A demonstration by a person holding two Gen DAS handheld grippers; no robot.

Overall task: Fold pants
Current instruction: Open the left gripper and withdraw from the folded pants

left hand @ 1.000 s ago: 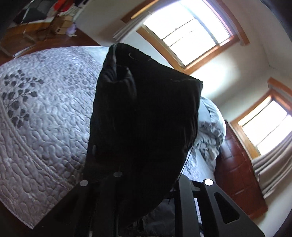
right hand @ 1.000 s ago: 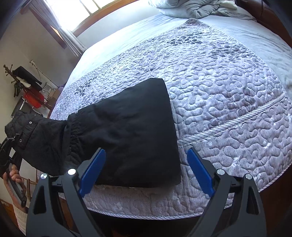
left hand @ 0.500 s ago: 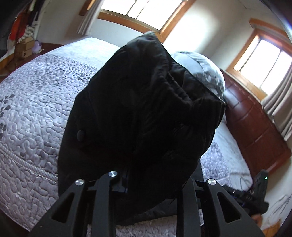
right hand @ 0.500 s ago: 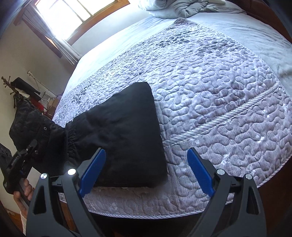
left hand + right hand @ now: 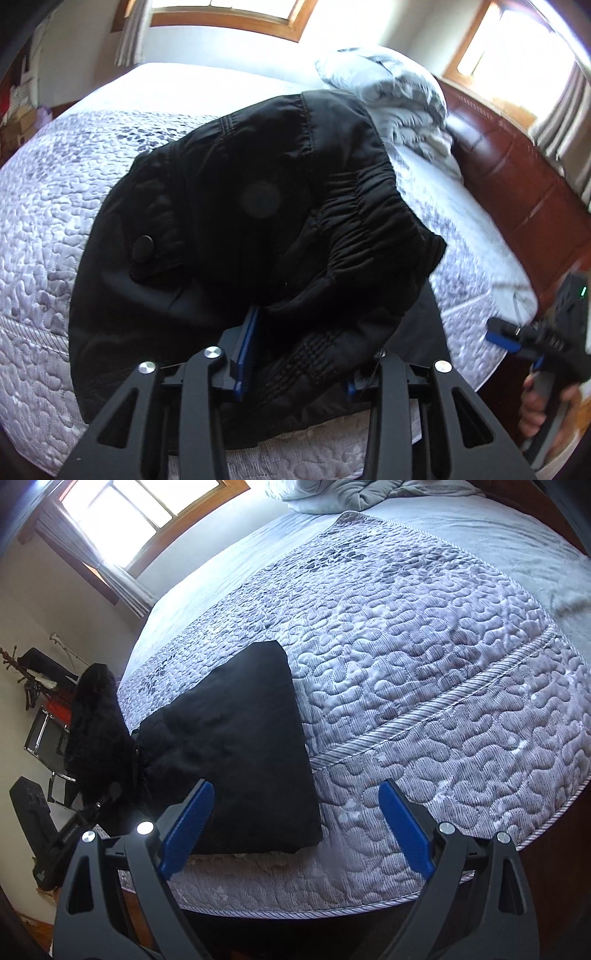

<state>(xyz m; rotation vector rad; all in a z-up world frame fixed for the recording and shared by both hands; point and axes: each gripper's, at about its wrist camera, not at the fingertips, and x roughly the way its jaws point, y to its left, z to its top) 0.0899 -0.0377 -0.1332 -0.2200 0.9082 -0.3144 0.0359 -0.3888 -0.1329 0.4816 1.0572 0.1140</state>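
Black pants [image 5: 240, 738] lie partly folded near the front edge of the quilted bed [image 5: 424, 646]. My left gripper [image 5: 295, 369] is shut on the waistband end [image 5: 258, 229], with its elastic and button, and holds it raised above the folded part; the cloth hides most of its blue pads. In the right wrist view that raised end [image 5: 96, 731] hangs at the far left over my left gripper [image 5: 92, 812]. My right gripper [image 5: 295, 823] is open and empty, just in front of the bed's edge, to the right of the pants. It also shows in the left wrist view [image 5: 517, 339].
A rumpled grey duvet [image 5: 399, 96] lies at the head of the bed beside a dark wooden headboard [image 5: 517, 177]. Windows with curtains [image 5: 122, 524] stand behind. A rack with clutter [image 5: 44, 716] stands by the wall at the left.
My left gripper has swung the waistband end up and over toward the bed, so the camera now faces the headboard. My right gripper has drifted slightly back, still open.
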